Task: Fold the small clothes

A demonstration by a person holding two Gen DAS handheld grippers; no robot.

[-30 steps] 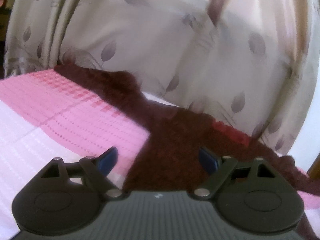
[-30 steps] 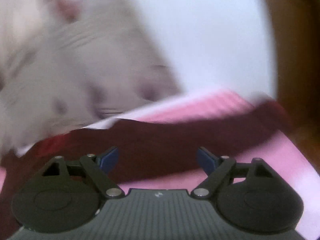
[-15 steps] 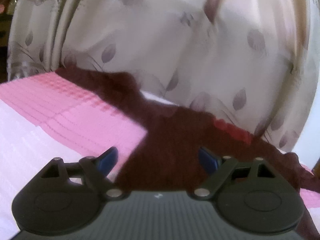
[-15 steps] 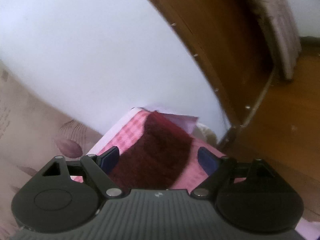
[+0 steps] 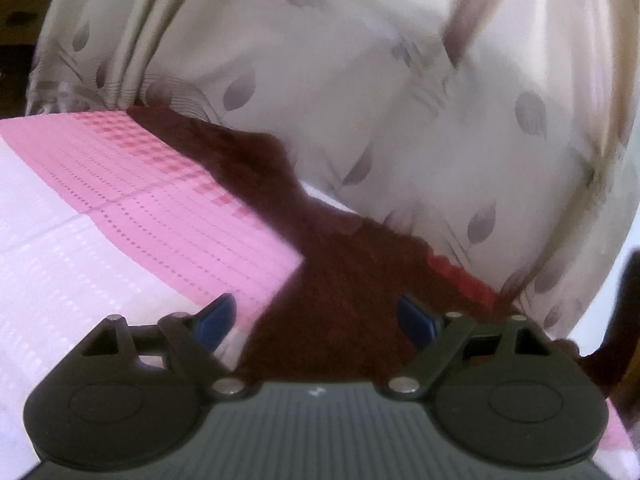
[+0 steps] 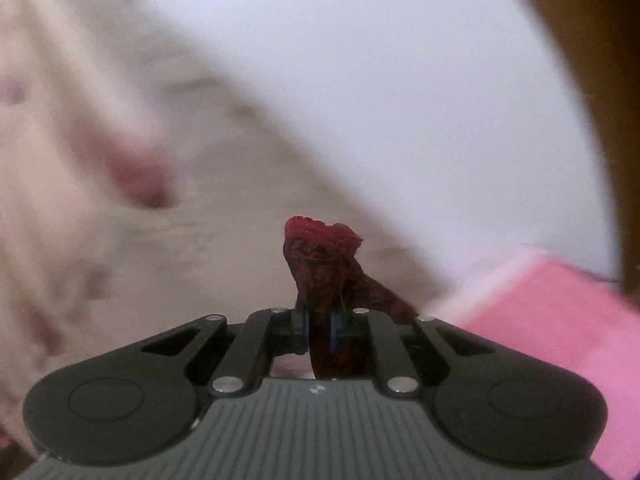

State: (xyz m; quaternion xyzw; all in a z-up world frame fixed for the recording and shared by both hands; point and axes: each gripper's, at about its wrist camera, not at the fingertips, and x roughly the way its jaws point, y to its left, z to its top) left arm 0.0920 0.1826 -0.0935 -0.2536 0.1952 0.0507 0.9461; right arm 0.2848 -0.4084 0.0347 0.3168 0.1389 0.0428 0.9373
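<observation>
left view, claw: left gripper (image 5: 318,318) released, jaws wide, blue pads (image 5: 214,320) apart, nothing pinched
left view, garment: dark red knit garment (image 5: 332,304) spread on pink cloth (image 5: 168,204), directly ahead of and under the claw, running back-left along the curtain (image 5: 360,80)
left view, extra: bright red hem (image 5: 460,276) at garment's right edge, by the curtain foot; white cloth (image 5: 44,280) left of the pink
right view, claw: right gripper (image 6: 319,326) jaws have just been closing, now clenched on a bunched fold of garment (image 6: 320,264)
right view, garment: fold sticks up past the fingertips, rest trails right towards pink cloth (image 6: 560,312)
right view, extra: white wall (image 6: 380,80), blurred curtain (image 6: 120,200) on left
containers: cannot see any
</observation>
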